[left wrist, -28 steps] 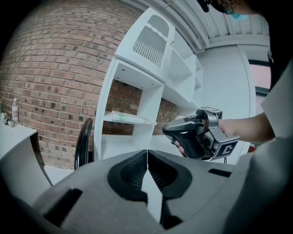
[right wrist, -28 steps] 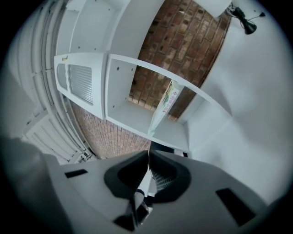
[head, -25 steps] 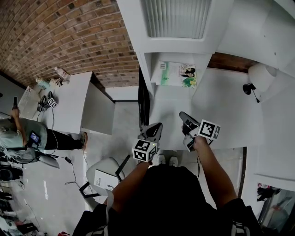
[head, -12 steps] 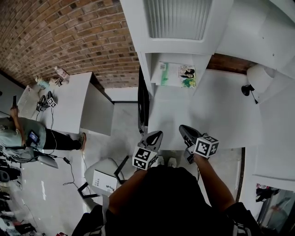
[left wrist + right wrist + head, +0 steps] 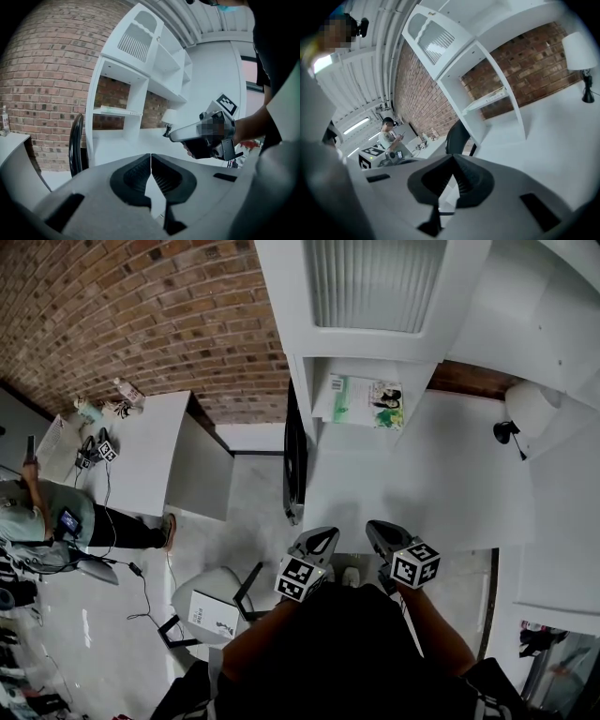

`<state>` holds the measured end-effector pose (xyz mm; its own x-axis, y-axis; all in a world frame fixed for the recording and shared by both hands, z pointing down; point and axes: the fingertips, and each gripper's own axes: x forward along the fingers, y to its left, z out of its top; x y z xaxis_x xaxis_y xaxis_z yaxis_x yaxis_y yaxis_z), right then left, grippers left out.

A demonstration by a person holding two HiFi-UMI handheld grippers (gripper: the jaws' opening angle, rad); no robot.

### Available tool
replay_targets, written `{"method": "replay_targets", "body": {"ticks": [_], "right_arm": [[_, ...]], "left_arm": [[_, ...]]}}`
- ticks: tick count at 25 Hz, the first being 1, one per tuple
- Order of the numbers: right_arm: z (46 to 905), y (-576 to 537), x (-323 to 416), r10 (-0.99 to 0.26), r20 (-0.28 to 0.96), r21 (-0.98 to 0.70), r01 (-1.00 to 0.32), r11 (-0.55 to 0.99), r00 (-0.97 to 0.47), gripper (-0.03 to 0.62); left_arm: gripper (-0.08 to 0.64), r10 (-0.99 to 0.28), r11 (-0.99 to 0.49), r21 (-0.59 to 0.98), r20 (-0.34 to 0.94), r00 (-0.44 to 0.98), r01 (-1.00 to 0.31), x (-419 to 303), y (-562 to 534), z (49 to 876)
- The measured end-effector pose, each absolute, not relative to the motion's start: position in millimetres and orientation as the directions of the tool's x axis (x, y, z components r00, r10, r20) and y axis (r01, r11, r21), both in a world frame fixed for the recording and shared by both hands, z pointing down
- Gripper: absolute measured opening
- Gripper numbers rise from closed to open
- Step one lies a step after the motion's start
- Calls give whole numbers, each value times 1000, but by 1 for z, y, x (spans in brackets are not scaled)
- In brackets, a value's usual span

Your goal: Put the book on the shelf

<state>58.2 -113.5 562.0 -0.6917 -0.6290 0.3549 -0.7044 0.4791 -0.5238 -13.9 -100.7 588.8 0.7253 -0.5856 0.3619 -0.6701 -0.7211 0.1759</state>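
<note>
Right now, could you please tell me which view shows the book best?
The head view: the book lies flat on the shelf, cover facing up. Both gripper views show only its thin edge.

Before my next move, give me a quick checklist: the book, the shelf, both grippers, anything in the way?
1. The book lies flat on the shelf: ok.
2. The left gripper is shut with nothing between its jaws: ok.
3. The right gripper is shut with nothing between its jaws: ok.
4. Both grippers are well apart from the book, at the near edge of the desk: ok.
5. The book is pushed fully to the back of the shelf: cannot tell.
</note>
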Motion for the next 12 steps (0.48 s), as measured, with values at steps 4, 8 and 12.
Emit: {"method": "replay_targets", "body": {"ticks": [4,8,12], "right_arm": [[563,-106,55,-637,384,-438,-740,511,-668,28],[526,-106,49,-665,323,-364,-737,570,-674,29],[488,-96,45,-694,263,-314,-740,595,-670,29]], "left_arm": [[18,-569,-731,197,351,743,-653,-16,-98,584],[18,-579,-756,175,271,769,-631,-15,-100,548],[18,-584,-780,124,203,786,-613,-15,-97,508]]}}
